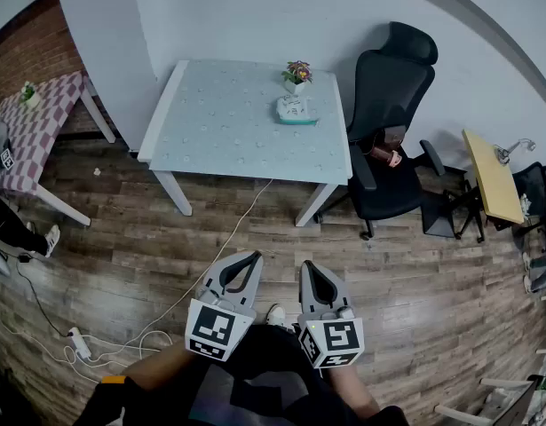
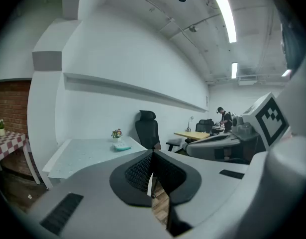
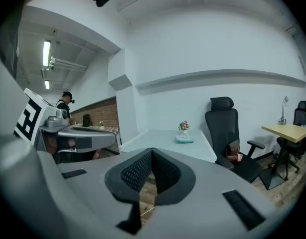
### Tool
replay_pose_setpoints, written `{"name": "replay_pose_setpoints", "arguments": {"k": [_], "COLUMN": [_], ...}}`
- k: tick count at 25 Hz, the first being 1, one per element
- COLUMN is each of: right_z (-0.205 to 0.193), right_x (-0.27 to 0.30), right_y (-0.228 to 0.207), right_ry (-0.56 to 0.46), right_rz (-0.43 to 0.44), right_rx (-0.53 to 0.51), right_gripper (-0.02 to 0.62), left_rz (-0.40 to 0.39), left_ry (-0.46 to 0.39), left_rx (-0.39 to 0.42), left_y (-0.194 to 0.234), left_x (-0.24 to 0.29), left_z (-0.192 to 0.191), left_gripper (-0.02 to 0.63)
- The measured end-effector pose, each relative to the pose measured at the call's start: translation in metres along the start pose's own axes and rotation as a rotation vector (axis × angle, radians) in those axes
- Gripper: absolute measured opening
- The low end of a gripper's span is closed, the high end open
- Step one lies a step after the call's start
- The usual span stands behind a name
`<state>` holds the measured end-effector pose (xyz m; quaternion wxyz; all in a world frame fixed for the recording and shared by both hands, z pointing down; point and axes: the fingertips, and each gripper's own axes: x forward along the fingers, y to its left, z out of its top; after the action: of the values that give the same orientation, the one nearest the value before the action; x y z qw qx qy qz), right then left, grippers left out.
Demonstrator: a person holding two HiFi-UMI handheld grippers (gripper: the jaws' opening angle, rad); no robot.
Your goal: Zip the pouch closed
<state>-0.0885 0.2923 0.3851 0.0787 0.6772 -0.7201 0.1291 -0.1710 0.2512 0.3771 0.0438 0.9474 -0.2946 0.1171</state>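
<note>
Hovering over the floor, the left gripper and the right gripper had their fingers closed on nothing, well apart from the pouch on the table.

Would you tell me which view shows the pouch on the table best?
The head view: it looks down on the pouch, white with a teal edge, beside the flowerpot. Both gripper views show it only small and side-on.

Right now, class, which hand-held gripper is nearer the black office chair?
Right. The right hand-held gripper is below-left of the black office chair in the head view; the left hand-held gripper sits farther left.
</note>
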Motion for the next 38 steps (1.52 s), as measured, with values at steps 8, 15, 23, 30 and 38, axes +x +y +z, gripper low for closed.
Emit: {"name": "replay_pose_setpoints", "arguments": {"k": [8,15,23,30,38], "right_z": [0.001,-0.001,0.0,-0.001,-0.003], "right_x": [-0.004,-0.008,-0.012,-0.017,-0.028], "right_y": [-0.002,-0.007,-0.025,-0.055,-0.093], "right_ry": [0.0,-0.008,-0.025,-0.041,-0.056], "right_rz": [0.002,-0.004,0.0,0.005,0.029], "right_rx": [-0.001,0.011,0.029,0.039,0.039], "right_gripper": [0.014,0.014,0.014,0.015,0.015], "left_rz": [-0.005,-0.008,-0.009,0.009,0.032], "left_ry": [0.005,0.006,0.0,-0.006,-0.013], "left_rx": [0.003,0.01,0.029,0.05,0.066], "left_y": [-0.004,-0.011,-0.025,-0.044,-0.076], "left_x": [0.001,0.003,0.016,0.038,0.063], "left_z": [0.002,0.001,0.008,0.016,0.024], "left_gripper": [0.009,0.009,0.009,0.009,0.009]}}
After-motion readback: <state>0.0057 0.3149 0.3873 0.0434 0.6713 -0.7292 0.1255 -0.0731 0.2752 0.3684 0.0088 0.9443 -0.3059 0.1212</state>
